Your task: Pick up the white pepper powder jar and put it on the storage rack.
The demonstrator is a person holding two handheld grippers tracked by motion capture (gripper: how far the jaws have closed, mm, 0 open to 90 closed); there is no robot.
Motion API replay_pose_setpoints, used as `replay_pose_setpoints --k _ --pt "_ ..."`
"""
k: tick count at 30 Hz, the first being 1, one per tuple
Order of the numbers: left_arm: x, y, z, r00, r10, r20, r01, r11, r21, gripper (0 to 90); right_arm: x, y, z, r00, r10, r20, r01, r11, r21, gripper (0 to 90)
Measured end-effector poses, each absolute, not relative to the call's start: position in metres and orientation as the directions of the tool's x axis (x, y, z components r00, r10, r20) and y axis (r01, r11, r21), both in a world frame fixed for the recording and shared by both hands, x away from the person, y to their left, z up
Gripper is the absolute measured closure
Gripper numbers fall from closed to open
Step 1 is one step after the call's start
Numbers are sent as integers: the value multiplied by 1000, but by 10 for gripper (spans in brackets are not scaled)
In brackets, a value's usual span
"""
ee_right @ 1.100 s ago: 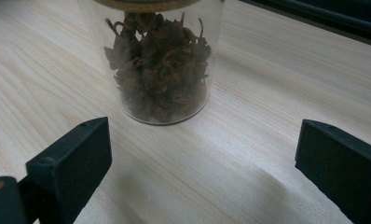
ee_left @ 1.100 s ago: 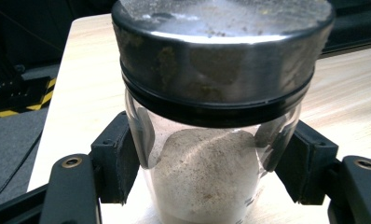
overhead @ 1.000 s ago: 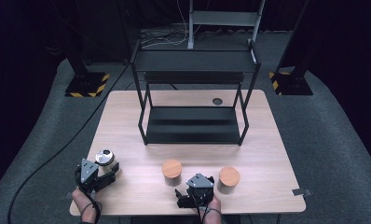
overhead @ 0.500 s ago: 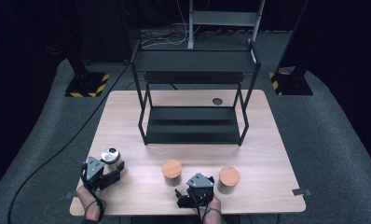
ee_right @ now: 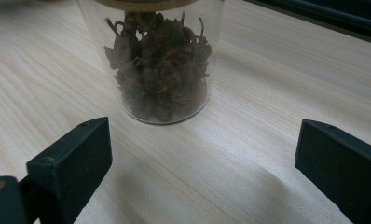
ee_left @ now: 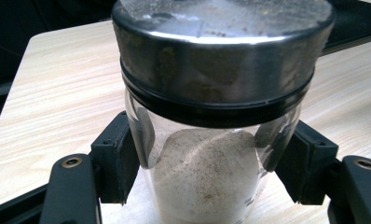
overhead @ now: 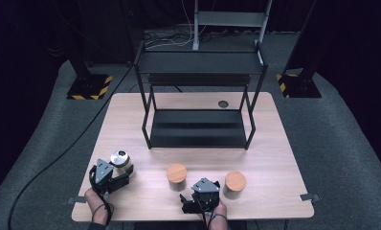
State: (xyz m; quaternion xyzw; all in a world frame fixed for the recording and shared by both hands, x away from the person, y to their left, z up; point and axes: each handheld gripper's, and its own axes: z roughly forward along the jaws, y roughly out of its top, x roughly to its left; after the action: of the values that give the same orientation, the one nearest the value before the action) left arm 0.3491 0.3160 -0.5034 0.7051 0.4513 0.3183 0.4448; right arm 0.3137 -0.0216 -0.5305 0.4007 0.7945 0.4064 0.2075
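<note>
Your left gripper (overhead: 116,176) sits at the table's (overhead: 274,158) near left corner with the metal-lidded jar (overhead: 120,160) between its jaws; in the left gripper view the black pads (ee_left: 120,161) flank the glass of that jar (ee_left: 211,154) on both sides, right at its walls, though whether they press it cannot be told for sure. A second ago the jar stood a little ahead of the gripper; you have since brought the jaws up around it, and the jar itself has barely shifted. Pale powder fills its lower half.

Your right gripper (overhead: 200,199) has held its place at the near edge, between the two wooden-lidded jars (overhead: 176,176). Its jaws are spread wide in the right gripper view, with the jar of dark dried pieces (ee_right: 160,70) standing ahead of them, untouched. The black rack (overhead: 198,96) stands beyond.
</note>
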Motion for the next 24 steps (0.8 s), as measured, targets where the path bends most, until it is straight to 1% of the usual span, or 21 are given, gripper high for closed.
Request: replay_pose_setpoints --k 24 --pt "361 295 -497 437 897 63 334 -227 915 303 313 -21 -531 -597 802 -9 467 356 809 30"
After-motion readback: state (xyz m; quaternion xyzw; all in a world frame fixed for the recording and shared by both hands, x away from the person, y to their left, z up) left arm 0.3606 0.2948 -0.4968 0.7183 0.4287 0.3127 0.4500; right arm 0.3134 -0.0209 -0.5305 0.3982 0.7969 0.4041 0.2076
